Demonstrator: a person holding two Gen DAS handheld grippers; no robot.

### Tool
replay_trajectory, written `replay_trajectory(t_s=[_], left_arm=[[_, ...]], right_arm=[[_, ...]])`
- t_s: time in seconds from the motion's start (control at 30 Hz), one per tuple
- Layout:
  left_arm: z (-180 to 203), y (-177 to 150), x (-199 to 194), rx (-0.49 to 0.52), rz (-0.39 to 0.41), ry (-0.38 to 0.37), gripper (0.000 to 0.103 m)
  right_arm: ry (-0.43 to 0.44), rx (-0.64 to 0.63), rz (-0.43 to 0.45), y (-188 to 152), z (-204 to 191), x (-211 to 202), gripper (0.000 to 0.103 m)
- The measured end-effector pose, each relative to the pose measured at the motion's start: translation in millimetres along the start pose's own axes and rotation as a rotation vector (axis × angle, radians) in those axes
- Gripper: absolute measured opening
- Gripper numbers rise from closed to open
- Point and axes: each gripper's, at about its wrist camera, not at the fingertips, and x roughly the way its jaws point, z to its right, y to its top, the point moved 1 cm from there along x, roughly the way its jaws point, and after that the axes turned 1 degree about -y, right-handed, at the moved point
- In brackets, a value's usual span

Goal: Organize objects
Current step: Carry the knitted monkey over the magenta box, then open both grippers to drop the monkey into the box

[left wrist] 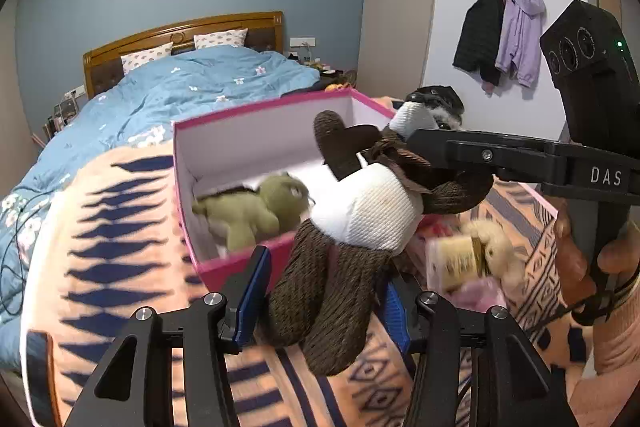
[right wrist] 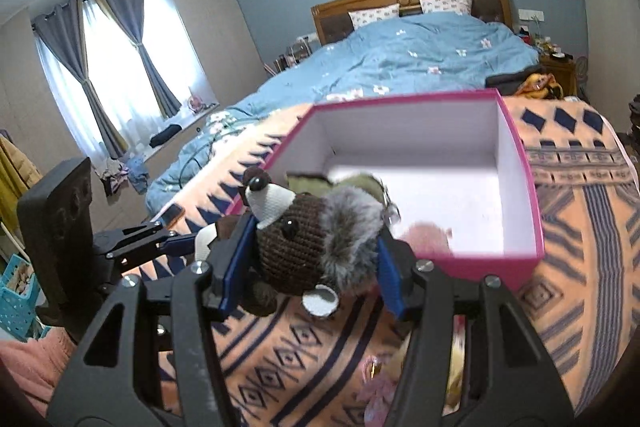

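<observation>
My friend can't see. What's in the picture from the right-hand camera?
The right gripper has its jaws closed on the head of a brown crocheted toy animal with grey fur. Behind it, an open pink cardboard box with white inside sits on an orange patterned blanket across a blue-quilted bed.

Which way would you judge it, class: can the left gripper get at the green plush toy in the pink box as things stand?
Probably not: the left gripper is clamped on the brown knitted toy's legs, so its jaws are occupied. The green plush toy lies uncovered in the pink box.
</observation>
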Motion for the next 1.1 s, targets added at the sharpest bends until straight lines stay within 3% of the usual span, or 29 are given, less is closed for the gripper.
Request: replay_trajectory(t_s=[0.47, 1.1], left_arm=[[-30.4, 49.6, 42.9, -0.012, -0.027, 0.092, 0.052], [-71.0, 67.5, 113.6, -0.105, -0.16, 0.134, 0.052]], right_arm=[[-0.016, -0.016, 0.0, 51.6, 12.9, 58.2, 0.058], [-0.074, 0.08, -0.141, 77.2, 53.2, 138.6, 0.059]])
